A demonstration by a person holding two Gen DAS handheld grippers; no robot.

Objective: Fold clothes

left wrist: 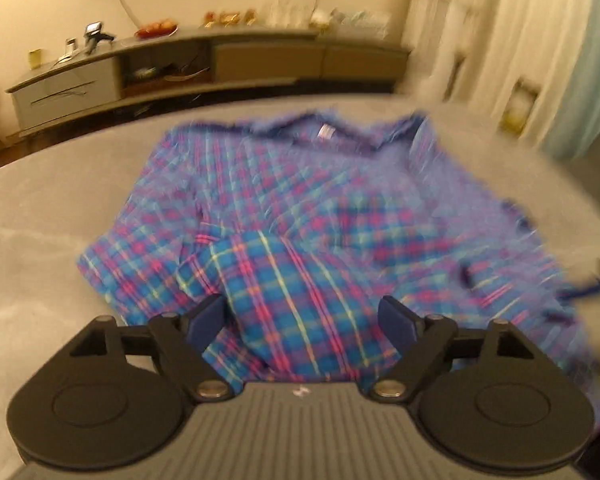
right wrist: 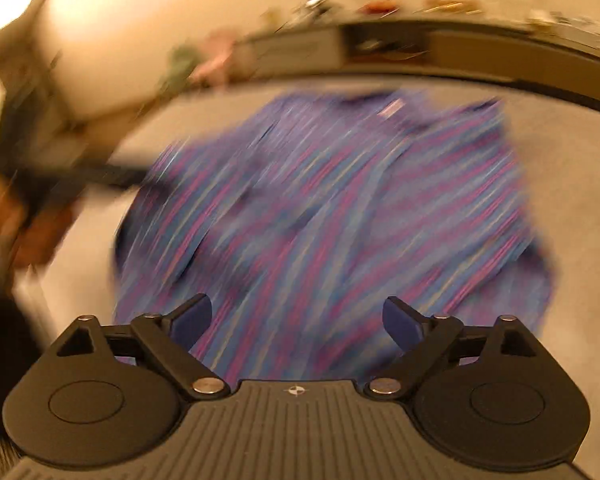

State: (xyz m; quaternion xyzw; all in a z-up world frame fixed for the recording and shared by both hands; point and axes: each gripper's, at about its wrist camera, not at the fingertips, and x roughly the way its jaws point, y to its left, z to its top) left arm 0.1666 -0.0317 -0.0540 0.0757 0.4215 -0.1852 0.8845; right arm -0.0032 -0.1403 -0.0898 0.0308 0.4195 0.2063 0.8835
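Left gripper (left wrist: 303,322) jaws spread wide, nothing clamped, a raised fold of the shirt (left wrist: 300,216) bunched between the blue pads (left wrist: 206,322) and reaching the gripper body at 6 o'clock. Shirt is blue plaid with pink and yellow lines, lying spread and rumpled on the grey table (left wrist: 40,240), collar at 12 o'clock with a white label (left wrist: 326,133) inside it, hem nearest the camera. A sleeve or edge trails off toward 3 o'clock, blurred. Past the table at 11 to 1 o'clock a long low cabinet (left wrist: 204,64) against the wall with small items on top, too blurred to name; curtains (left wrist: 520,40) at 2 o'clock.

Right gripper (right wrist: 298,320) also wide open, holding nothing, pads (right wrist: 194,318) over the near hem of the shirt (right wrist: 340,200). Heavy motion blur here; shirt fills the centre, collar at 12 o'clock, table (right wrist: 572,208) showing at 3 and 8 o'clock. Dark blurred shape at 9 o'clock, cannot tell what it is
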